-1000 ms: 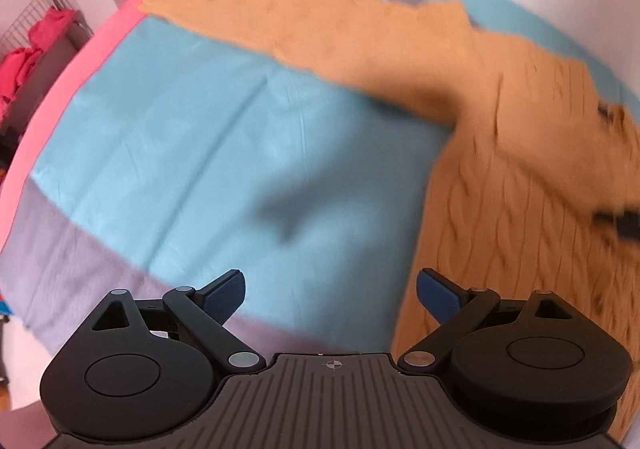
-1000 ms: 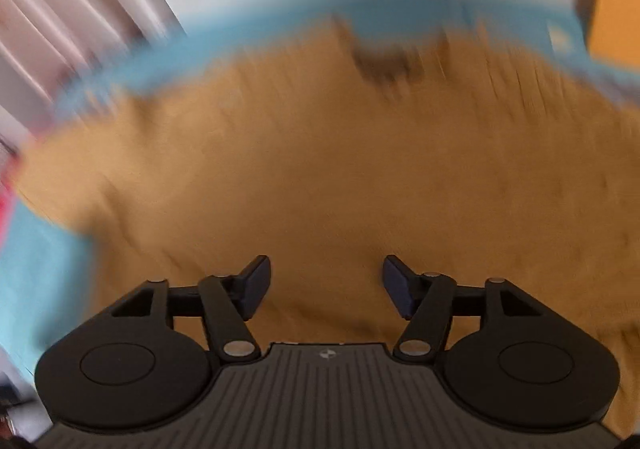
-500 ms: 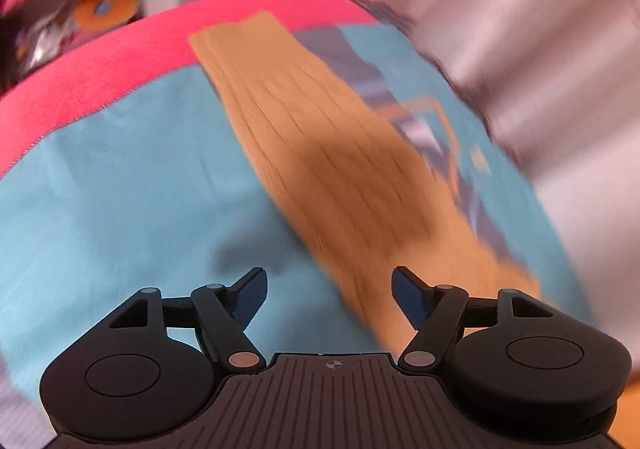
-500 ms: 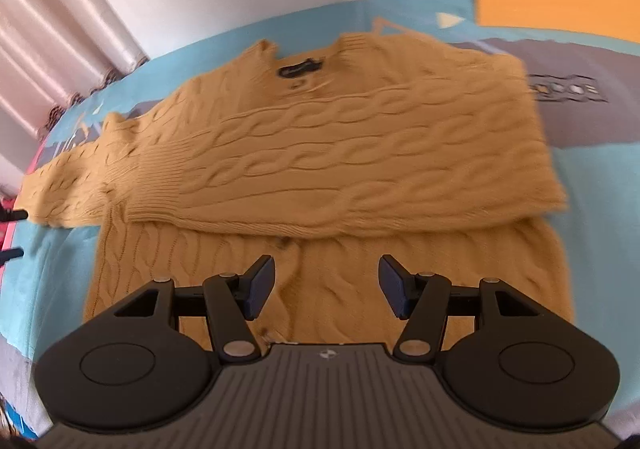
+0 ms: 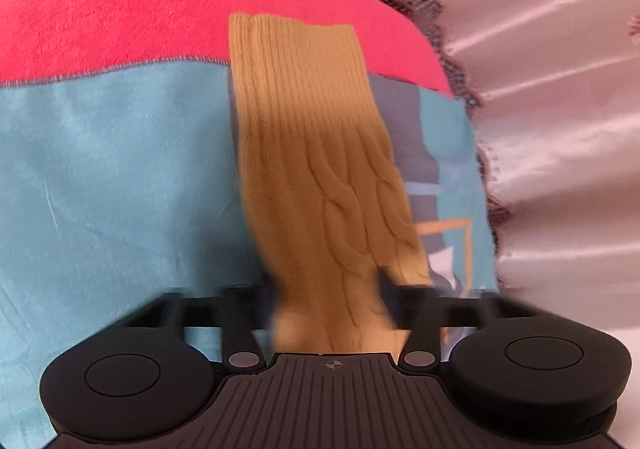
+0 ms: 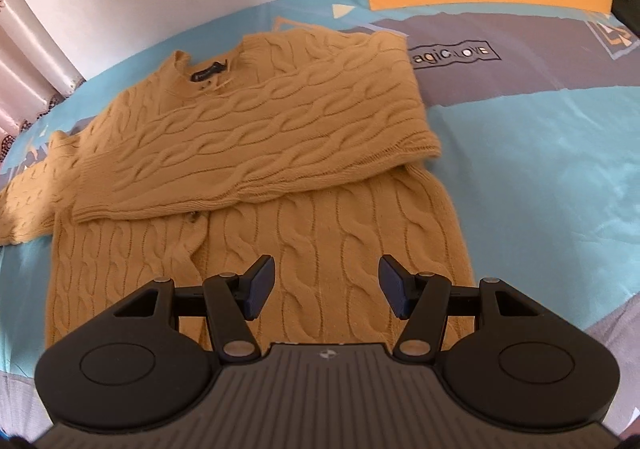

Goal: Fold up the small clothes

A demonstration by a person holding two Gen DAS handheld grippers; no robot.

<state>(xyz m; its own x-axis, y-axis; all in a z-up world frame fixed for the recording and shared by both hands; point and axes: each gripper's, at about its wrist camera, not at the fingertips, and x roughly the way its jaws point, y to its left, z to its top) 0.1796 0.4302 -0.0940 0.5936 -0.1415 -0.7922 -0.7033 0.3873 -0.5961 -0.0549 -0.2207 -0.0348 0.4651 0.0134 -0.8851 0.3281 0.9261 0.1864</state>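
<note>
L claw [image 5: 330, 303] sits astride the mustard sweater's [image 6: 256, 169] outstretched sleeve [image 5: 316, 169] on the bed [image 6: 540, 153] (blur, can't tell if it's pinching), R claw [image 6: 326, 285] spread over the hem w/ nothing held: grab near the cuff, carry sleeve flat across the body.

Left hand-held gripper [image 5: 328, 301] fingertips blurred (state unreadable) around the sleeve [image 5: 316, 177].
</note>
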